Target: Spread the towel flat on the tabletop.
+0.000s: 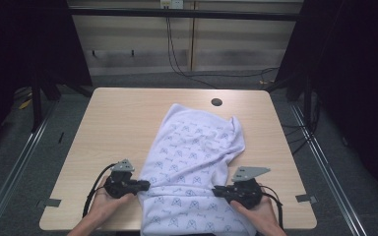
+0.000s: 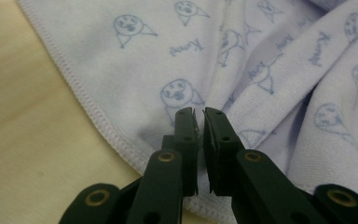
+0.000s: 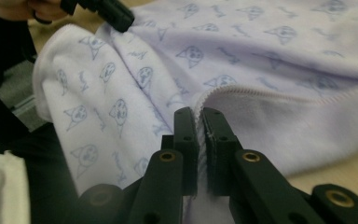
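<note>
Soft lilac terry towel, printed with small blue cat faces, lies crumpled on a pale wooden table. Left gripper and right gripper each pinch its stitched hem.

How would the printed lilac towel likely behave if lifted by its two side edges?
The towel would probably sag between both tongs, since it already lies in soft folds. It looks light, being thin cloth. Its looped texture likely resists slipping from the right tongs.
</note>
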### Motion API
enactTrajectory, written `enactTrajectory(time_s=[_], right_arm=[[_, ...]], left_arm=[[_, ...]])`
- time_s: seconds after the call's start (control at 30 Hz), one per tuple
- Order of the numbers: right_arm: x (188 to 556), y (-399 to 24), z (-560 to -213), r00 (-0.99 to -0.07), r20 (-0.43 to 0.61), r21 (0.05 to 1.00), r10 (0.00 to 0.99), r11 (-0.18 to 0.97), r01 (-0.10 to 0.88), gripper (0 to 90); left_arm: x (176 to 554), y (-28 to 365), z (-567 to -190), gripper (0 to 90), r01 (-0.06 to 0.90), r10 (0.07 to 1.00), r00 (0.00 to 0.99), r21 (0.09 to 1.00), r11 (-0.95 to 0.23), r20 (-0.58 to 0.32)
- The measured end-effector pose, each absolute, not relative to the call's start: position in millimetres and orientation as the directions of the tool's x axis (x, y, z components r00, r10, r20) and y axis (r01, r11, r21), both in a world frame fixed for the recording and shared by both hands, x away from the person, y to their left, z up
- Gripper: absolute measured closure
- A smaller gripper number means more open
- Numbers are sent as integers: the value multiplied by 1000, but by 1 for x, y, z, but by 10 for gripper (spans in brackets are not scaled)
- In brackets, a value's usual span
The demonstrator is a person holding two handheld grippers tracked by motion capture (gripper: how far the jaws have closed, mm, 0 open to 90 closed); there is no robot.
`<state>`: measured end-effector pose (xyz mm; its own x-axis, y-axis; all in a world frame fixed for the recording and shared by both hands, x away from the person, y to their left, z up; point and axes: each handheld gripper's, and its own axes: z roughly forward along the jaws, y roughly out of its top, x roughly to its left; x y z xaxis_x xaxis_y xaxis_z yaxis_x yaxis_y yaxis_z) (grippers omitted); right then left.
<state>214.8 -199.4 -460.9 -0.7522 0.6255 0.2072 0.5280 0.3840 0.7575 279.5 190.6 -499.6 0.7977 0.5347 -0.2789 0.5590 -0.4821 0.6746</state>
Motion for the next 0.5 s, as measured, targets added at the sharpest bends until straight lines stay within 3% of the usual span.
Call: enactTrajectory(time_s=[0.07, 0.1, 0.33, 0.43, 0.5], right_arm=[[203, -217, -459, -724, 213, 766, 656, 348, 540, 848], [193, -232, -461, -702, 252, 777, 666, 293, 557, 847], [154, -279, -457, -609, 278, 774, 743, 202, 600, 838], [145, -285, -456, -593, 261, 766, 762, 210, 608, 838], [137, -291, -455, -570, 230, 750, 788, 230, 620, 786]], left_arm=[[270, 190, -497, 843, 539, 542, 806, 670, -510, -236], [264, 191, -497, 843, 546, 541, 804, 668, -506, -247], [248, 203, -496, 826, 579, 538, 789, 650, -492, -296], [245, 202, -496, 822, 560, 515, 807, 656, -507, -291], [249, 199, -493, 765, 552, 513, 810, 665, -503, -285]])
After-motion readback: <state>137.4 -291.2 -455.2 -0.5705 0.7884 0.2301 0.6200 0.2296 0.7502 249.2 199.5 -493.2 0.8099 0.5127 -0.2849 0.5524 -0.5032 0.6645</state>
